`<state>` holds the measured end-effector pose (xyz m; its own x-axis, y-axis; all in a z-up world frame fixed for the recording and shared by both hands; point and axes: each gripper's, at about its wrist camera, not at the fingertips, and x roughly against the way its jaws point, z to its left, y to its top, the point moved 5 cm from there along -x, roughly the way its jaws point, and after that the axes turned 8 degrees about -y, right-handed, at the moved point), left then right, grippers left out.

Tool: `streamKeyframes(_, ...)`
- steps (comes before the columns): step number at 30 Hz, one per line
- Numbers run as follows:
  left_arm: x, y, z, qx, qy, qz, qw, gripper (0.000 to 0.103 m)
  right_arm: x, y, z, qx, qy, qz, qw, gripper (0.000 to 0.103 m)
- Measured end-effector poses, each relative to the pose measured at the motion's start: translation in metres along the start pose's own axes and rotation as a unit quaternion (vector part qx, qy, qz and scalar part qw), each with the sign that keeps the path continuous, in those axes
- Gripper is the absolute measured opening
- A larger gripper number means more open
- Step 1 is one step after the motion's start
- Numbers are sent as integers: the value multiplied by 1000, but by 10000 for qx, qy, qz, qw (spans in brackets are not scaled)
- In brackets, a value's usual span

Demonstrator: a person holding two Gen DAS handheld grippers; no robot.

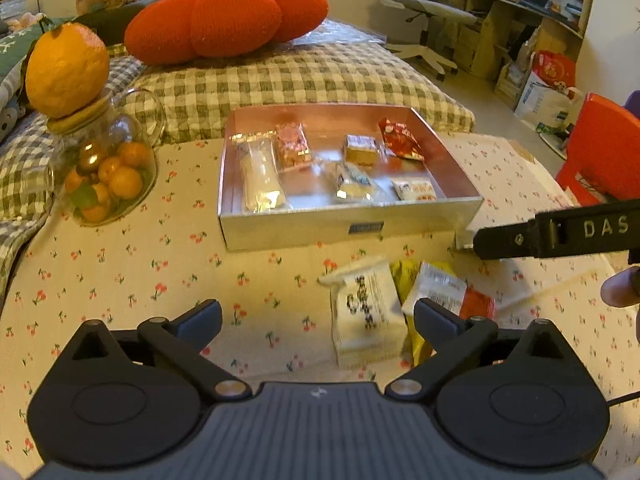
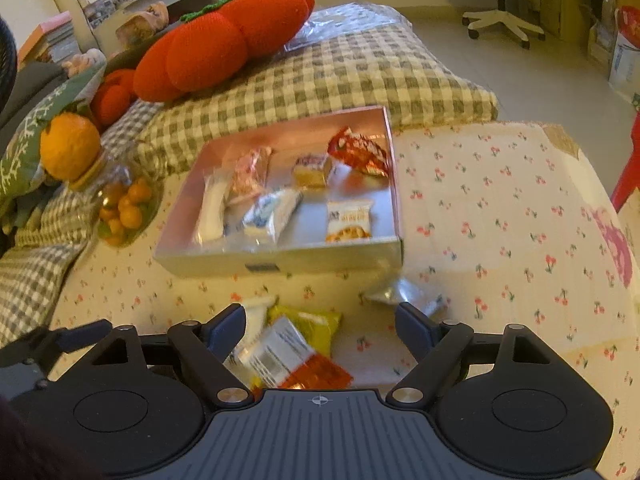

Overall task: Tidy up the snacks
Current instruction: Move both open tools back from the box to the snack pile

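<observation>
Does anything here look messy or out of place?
Yes. A few snack packets lie in an overlapping heap on the tablecloth, outside the silver tray where six others already sit. A silvery packet lies by the tray's near corner. Oddly, a big orange balances on a glass jar.

Right tongs (image 2: 320,330) gape, perhaps touching packets (image 2: 292,350).

Red knitted cushion (image 1: 228,20), glass jar (image 1: 106,168), office chair (image 1: 420,4)
</observation>
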<state>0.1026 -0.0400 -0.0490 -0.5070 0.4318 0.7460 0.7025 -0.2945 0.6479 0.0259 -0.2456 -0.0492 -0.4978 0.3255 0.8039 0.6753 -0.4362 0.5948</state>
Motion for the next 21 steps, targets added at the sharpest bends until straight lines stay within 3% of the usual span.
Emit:
streamKeyframes(11,-5,-19,-3,313,-282,179,9990,102,-3,-23,-14,145,44,251,9996,85)
streamKeyframes(21,-16,-37,-47,-140,-761,222,9968,101,-2,-37,-38,262,-215,424,9985,85)
